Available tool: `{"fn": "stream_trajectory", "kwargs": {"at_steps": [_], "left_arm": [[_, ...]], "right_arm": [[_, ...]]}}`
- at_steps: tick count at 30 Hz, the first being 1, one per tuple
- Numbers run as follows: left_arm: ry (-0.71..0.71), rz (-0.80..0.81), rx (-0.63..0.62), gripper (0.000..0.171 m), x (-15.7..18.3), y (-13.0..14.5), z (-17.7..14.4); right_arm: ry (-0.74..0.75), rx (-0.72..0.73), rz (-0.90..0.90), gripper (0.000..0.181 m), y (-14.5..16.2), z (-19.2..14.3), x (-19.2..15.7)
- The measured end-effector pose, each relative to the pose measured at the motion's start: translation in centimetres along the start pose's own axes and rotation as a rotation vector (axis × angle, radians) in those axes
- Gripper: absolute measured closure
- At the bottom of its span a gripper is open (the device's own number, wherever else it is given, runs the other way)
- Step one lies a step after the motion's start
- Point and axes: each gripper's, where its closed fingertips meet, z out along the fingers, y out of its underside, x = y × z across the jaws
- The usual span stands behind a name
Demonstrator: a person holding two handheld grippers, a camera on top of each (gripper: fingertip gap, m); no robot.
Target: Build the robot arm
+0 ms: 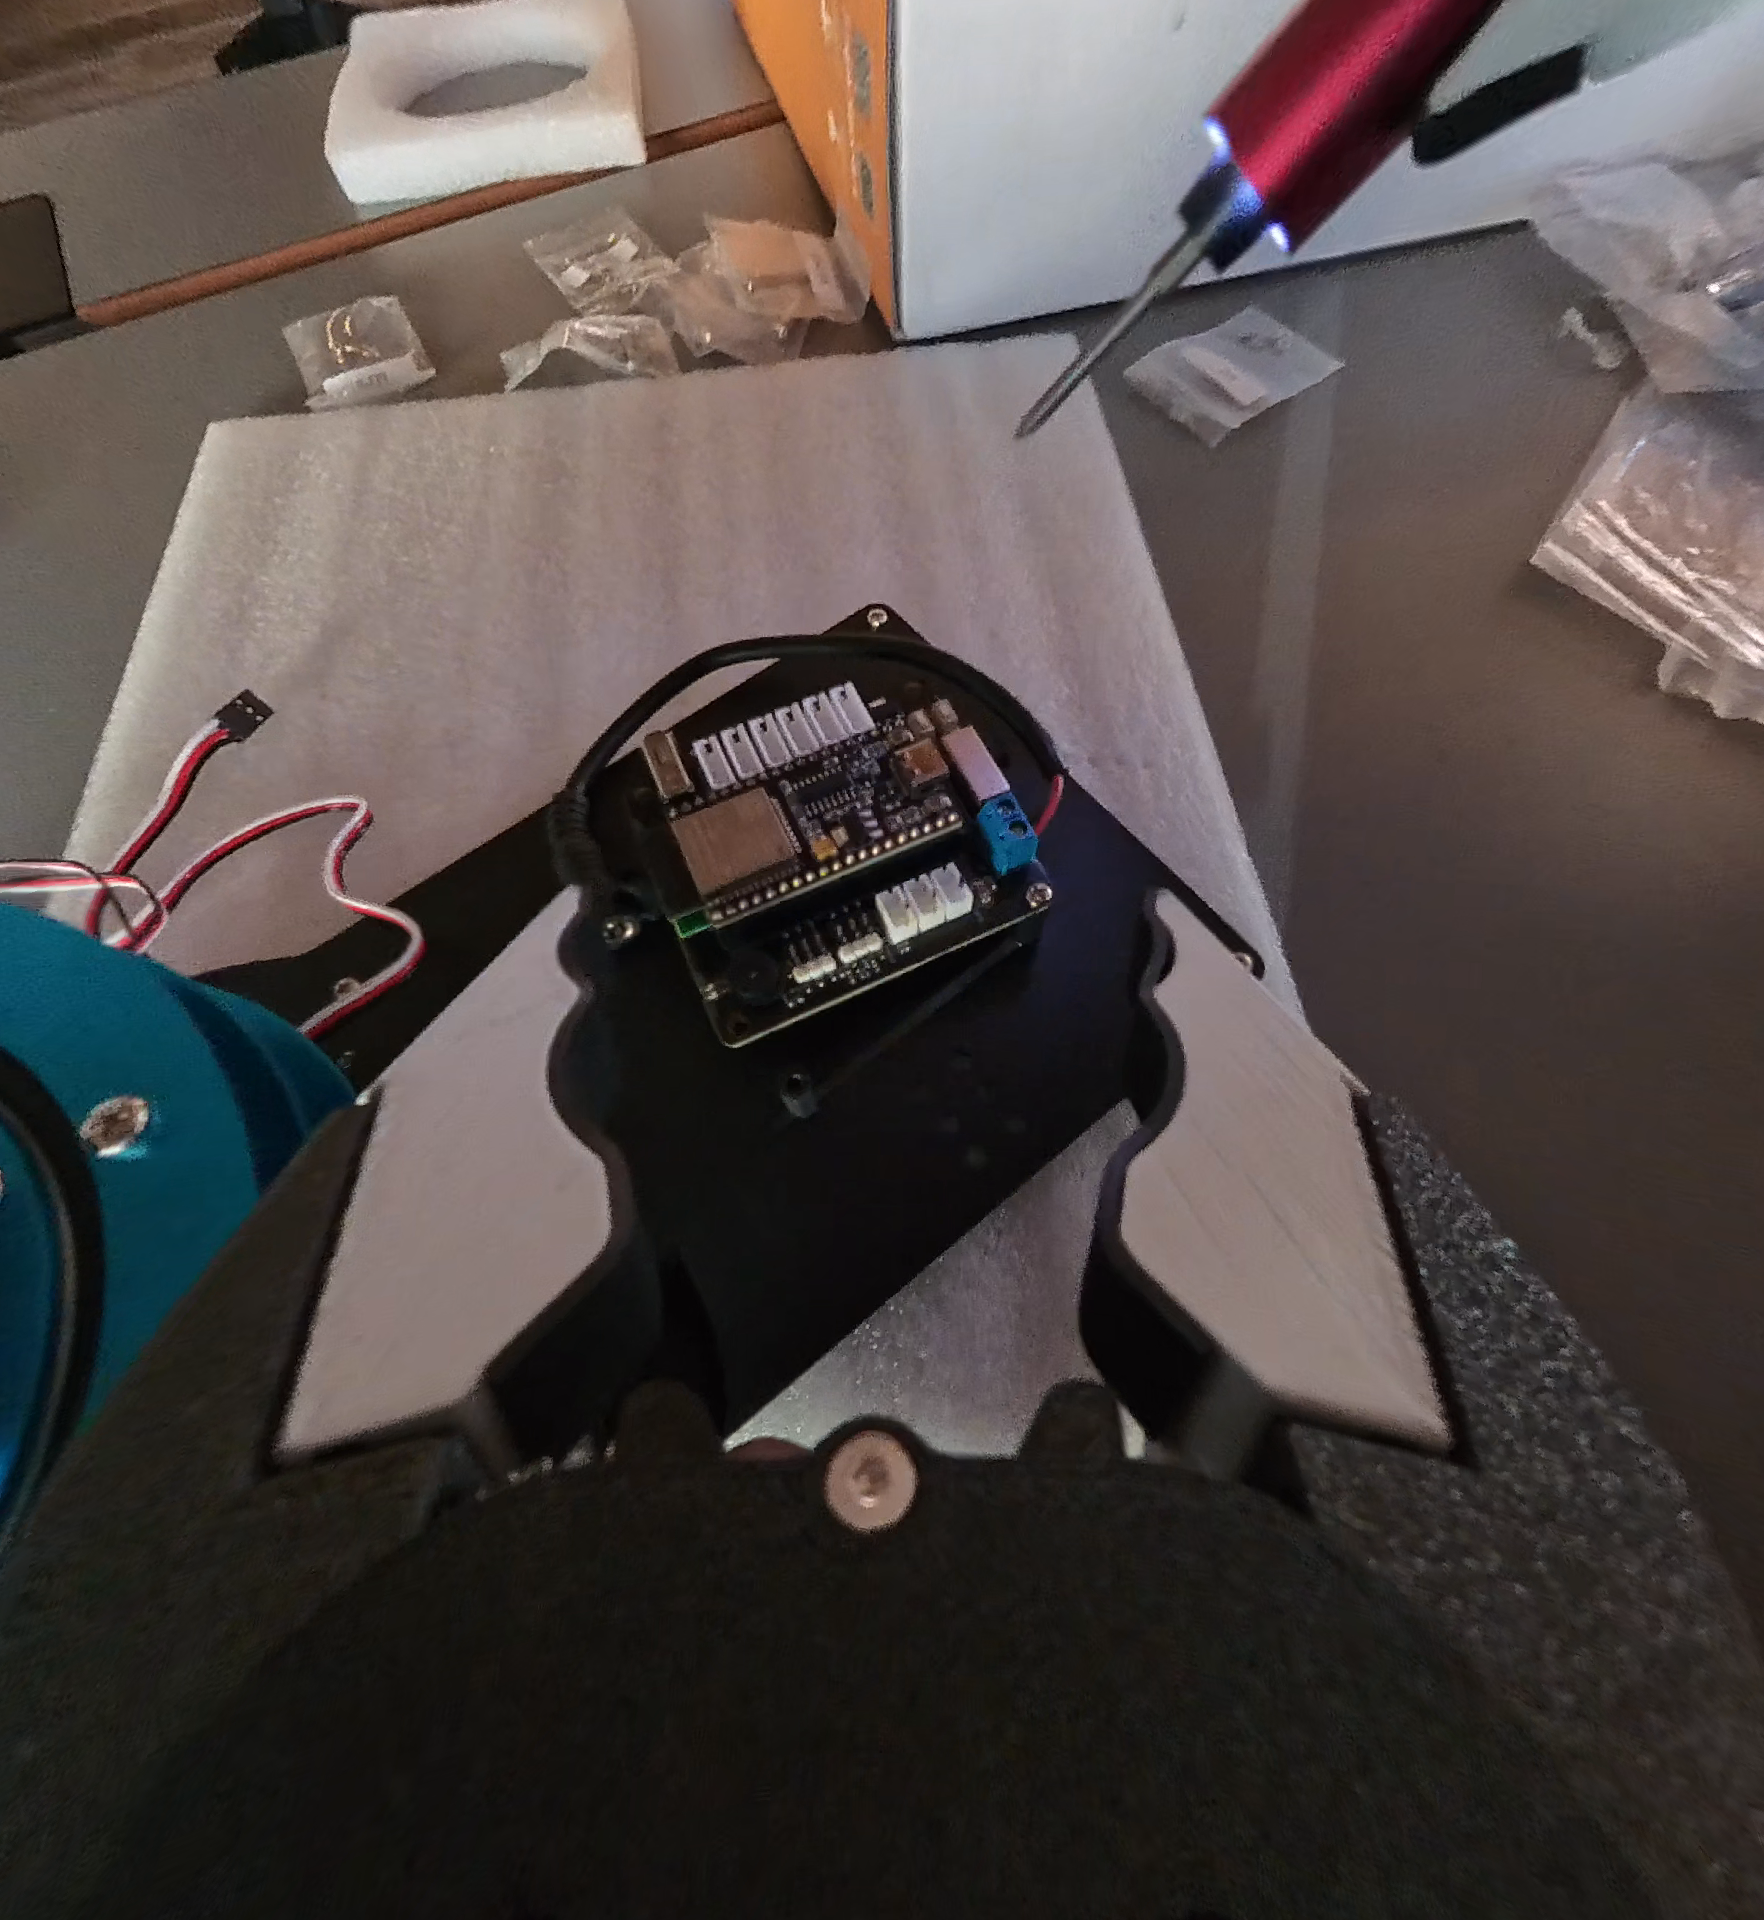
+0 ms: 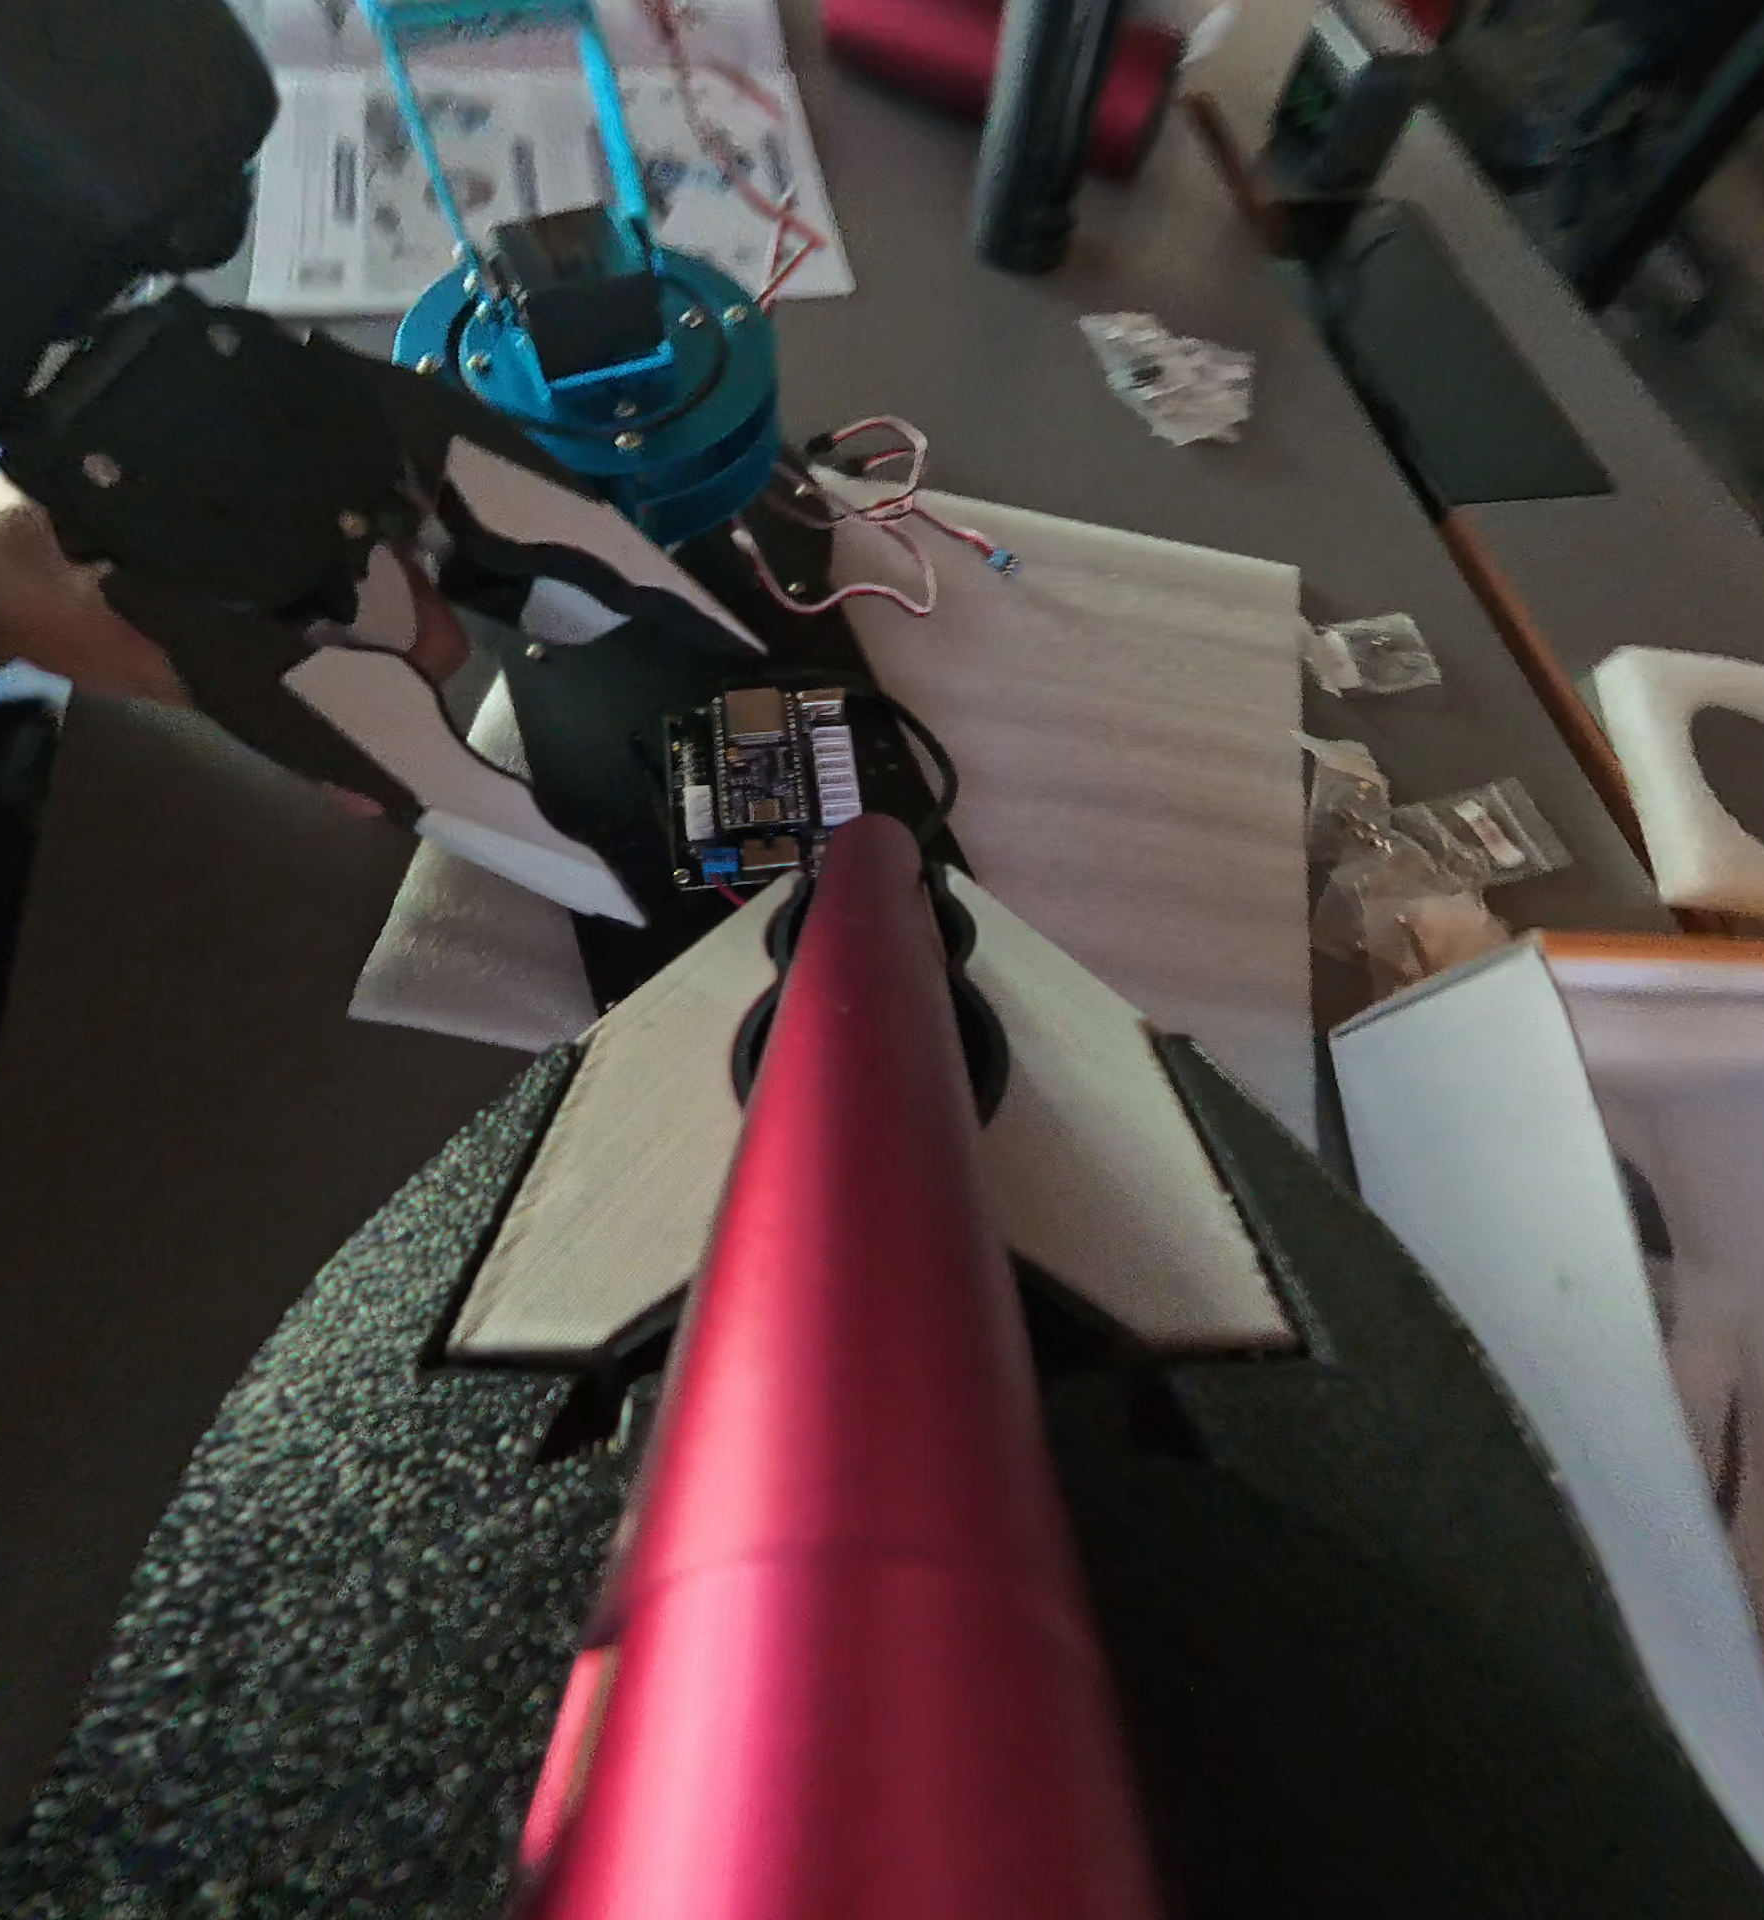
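Right gripper clamps red screwdriver, tip aimed 12 o'clock at board; left gripper wide, empty.

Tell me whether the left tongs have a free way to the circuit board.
Probably yes. The left tongs stand open right above the circuit board, nothing between them. The red screwdriver in the right tongs hangs off to one side.
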Motion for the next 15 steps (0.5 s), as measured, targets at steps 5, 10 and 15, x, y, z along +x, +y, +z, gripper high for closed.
{"fn": "stream_trajectory", "kwargs": {"at_steps": [5, 10, 15], "left_arm": [[0.016, -0.071, -0.057, 0.073, 0.7, 0.7, 0.8], [-0.045, -0.069, -0.083, 0.092, 0.2, 1.2, 0.9], [-0.093, -0.066, -0.092, 0.098, -0.1, 1.4, 0.8]], "right_arm": [[0.095, 0.155, 0.167, 0.160, 2.7, 0.3, 1.5], [0.139, 0.136, 0.180, 0.160, 4.7, 0.6, 1.9], [0.076, 0.128, 0.172, 0.160, 4.6, 1.4, 0.0]]}}
